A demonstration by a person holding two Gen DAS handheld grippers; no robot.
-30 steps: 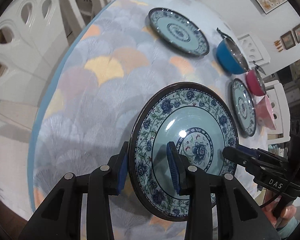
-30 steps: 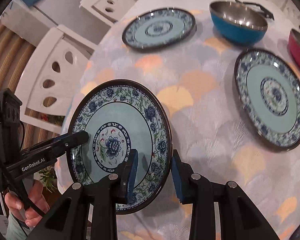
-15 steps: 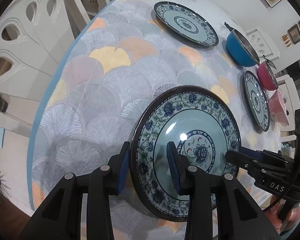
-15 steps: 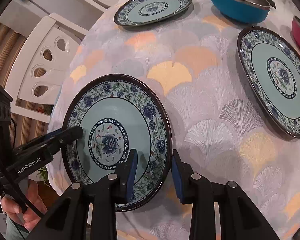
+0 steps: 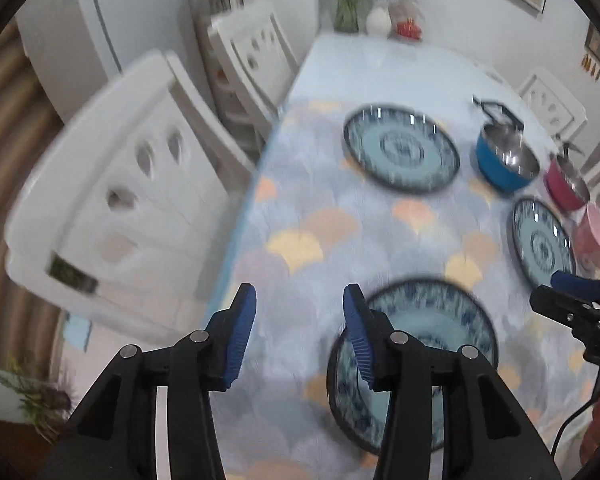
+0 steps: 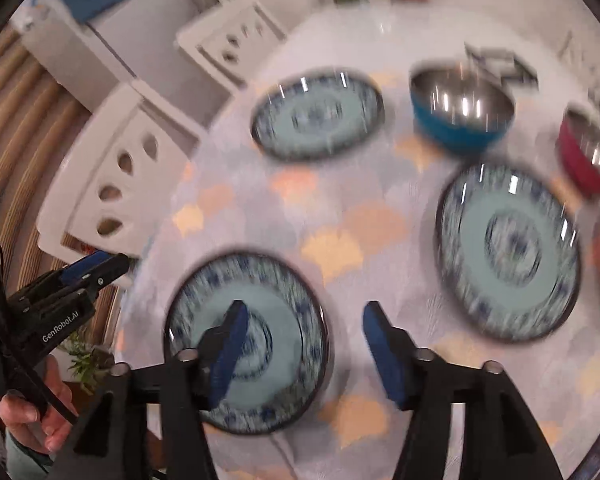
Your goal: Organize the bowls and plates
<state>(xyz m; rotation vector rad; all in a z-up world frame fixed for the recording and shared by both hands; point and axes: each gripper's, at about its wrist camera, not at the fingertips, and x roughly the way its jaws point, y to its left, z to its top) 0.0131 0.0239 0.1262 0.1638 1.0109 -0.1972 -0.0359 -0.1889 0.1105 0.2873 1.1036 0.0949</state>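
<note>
A blue floral plate point(image 5: 432, 332) lies flat on the table near its front edge; it also shows in the right wrist view point(image 6: 276, 320). My left gripper point(image 5: 298, 332) is open and empty, above the table just left of that plate. My right gripper point(image 6: 304, 344) is open and empty, above the plate's right part. A second plate point(image 6: 508, 252) lies at the right and a third plate point(image 6: 318, 114) at the back. A blue bowl point(image 6: 462, 110), a red bowl point(image 6: 588, 152) and a pink bowl point(image 5: 596, 236) stand along the right side. Both views are blurred.
The table point(image 5: 340, 216) has a fan-patterned cloth. White chairs point(image 5: 132, 196) stand along its left edge, close to my left gripper. A vase and small items point(image 5: 380, 20) stand at the far end. The other gripper shows in each view point(image 5: 580, 308) point(image 6: 72, 280).
Both grippers have let go of the near plate and opened. The plate now lies flat on the table. Both grippers have pulled back and up, and the views tilted upward.
</note>
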